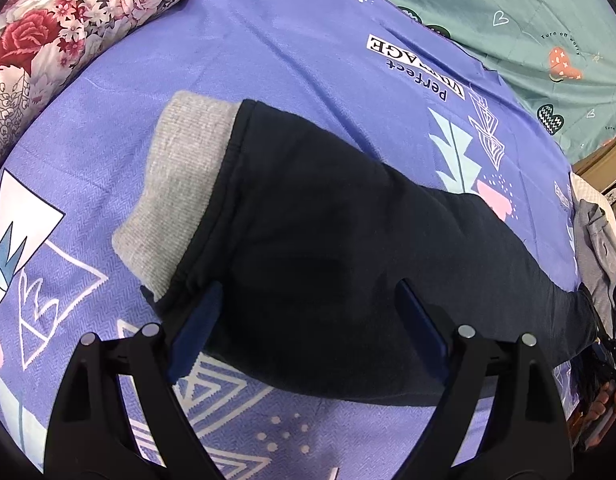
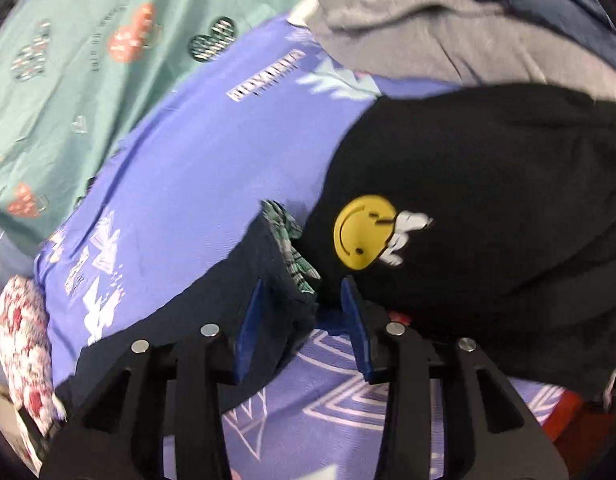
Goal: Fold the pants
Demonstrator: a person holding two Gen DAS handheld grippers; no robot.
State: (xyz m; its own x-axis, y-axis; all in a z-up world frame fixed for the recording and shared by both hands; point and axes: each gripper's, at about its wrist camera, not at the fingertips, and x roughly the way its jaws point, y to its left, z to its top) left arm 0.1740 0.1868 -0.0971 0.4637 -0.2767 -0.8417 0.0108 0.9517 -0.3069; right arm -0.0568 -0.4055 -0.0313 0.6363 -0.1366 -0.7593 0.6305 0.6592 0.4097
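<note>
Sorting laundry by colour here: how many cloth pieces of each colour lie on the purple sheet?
Dark navy pants: 1
Black garment with smiley print: 1
Grey garment: 1
Total: 3

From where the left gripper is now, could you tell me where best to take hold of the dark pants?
Probably the dark pants at the near edge beside the grey cuff: it lies flat between the open jaws of the left gripper, so come in low from the near side.
</note>
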